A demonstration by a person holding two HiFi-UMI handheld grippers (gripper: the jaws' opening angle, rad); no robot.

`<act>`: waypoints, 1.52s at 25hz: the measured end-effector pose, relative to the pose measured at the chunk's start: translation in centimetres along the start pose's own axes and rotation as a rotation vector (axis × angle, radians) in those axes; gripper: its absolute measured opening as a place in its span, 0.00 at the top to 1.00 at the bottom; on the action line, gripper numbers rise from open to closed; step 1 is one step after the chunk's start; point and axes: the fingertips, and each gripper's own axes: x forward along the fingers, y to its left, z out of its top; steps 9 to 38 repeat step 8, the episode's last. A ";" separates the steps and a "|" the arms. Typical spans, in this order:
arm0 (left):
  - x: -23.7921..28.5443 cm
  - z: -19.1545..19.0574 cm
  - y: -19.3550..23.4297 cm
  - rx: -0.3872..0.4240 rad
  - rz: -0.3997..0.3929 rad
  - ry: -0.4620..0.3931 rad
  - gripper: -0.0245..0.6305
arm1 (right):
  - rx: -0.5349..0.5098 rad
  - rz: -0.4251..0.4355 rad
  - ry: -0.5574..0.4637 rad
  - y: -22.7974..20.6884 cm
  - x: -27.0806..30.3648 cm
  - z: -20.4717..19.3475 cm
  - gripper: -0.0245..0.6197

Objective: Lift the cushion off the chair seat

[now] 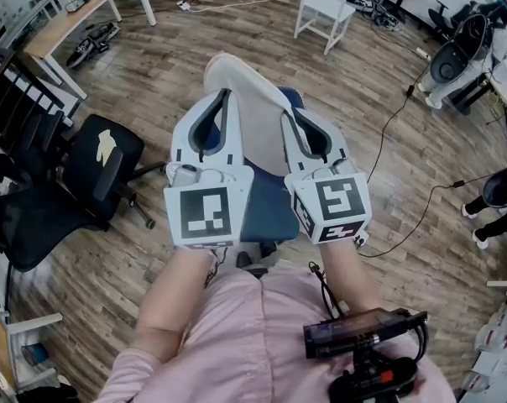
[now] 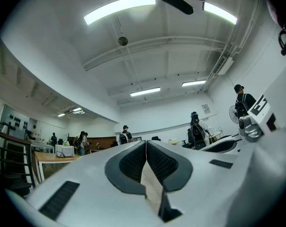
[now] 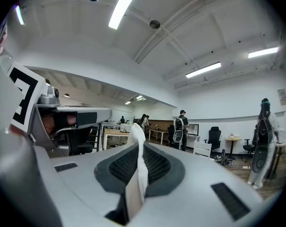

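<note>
In the head view a pale beige cushion (image 1: pixel 255 112) hangs tilted between my two grippers, raised above the blue chair seat (image 1: pixel 269 206). My left gripper (image 1: pixel 226 97) is shut on the cushion's left edge, and my right gripper (image 1: pixel 288 117) is shut on its right edge. The left gripper view shows a thin beige cushion edge (image 2: pixel 151 189) pinched between the left gripper's (image 2: pixel 146 144) dark pads. In the right gripper view a white fold of the cushion (image 3: pixel 139 167) sticks up through the shut right gripper (image 3: pixel 139 148). Both gripper cameras point up toward the ceiling.
A black office chair (image 1: pixel 104 161) stands close on the left. A white chair (image 1: pixel 325 5) is at the back, a wooden table (image 1: pixel 75 13) at the far left. Cables (image 1: pixel 405 116) run over the wood floor on the right. Several people stand far off in the room.
</note>
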 end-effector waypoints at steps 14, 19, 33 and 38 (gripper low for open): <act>0.0 -0.6 0.0 -0.004 -0.002 0.007 0.94 | -0.003 -0.002 0.004 0.1 0.1 -0.3 0.92; 0.0 -0.6 0.0 -0.004 -0.002 0.007 0.94 | -0.003 -0.002 0.004 0.1 0.1 -0.3 0.92; 0.0 -0.6 0.0 -0.004 -0.002 0.007 0.94 | -0.003 -0.002 0.004 0.1 0.1 -0.3 0.92; 0.0 -0.6 0.0 -0.004 -0.002 0.007 0.94 | -0.003 -0.002 0.004 0.1 0.1 -0.3 0.92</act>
